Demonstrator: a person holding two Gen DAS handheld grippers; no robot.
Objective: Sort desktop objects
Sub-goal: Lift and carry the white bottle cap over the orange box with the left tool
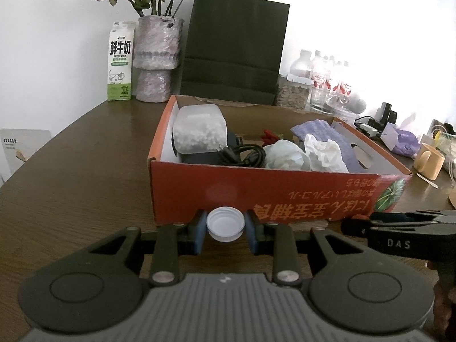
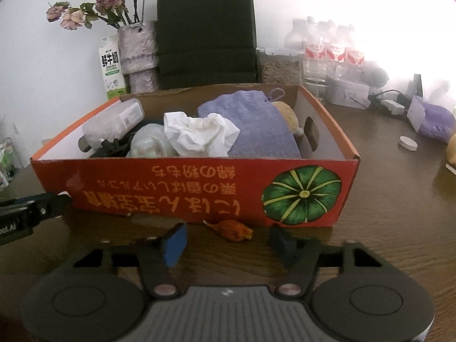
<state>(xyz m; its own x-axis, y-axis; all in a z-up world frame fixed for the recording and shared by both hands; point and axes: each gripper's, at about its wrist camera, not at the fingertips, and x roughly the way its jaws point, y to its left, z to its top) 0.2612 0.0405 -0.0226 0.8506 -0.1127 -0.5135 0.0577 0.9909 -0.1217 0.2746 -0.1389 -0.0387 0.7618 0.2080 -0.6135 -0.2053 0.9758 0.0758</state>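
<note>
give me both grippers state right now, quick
left gripper: shut on the white plastic bottle cap.
right gripper: open, holding nothing, near the dried orange petal.

Strong daylight floods in right of the tall dark paper bag (image 1: 233, 48), washing out the clear plastic bottles (image 2: 327, 48). Fisheye corners darken; lines bow, and near foreground blurs.

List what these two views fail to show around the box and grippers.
- Box bottom: both views, buried under purple towel and tissue.
- Bottles: both views, washed out by window glare.
- Right gripper: left wrist view, cut by the right edge.
</note>
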